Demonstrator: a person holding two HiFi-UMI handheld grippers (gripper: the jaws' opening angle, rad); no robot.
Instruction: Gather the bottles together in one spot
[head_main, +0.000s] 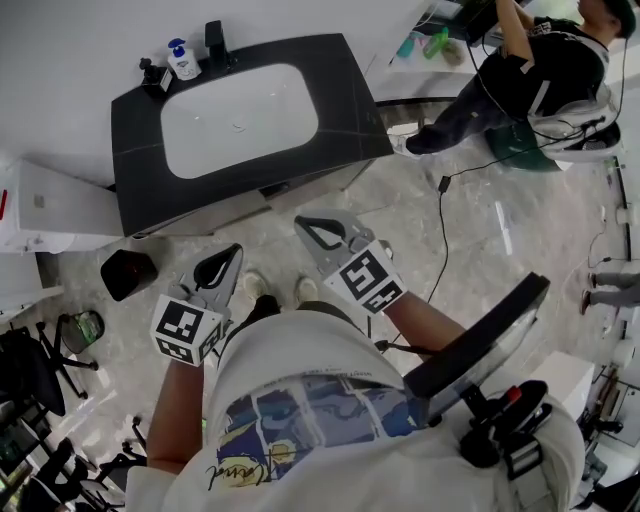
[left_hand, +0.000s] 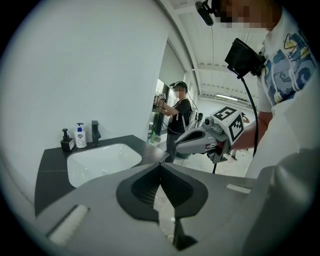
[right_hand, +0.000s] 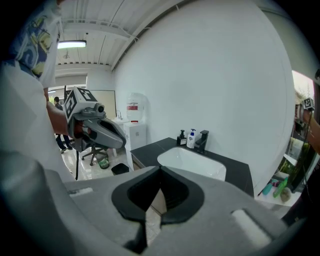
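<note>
Print on the white pump bottle with blue label is too small to read. The top edge crops the far black-clad person.

No txt is reading clearly anywhere. Soap bottle is carrying a blue lbl, too small to read. Shirt is showing script print, illegible. Dispenser is bearing a red lbl, also unreadable.
</note>
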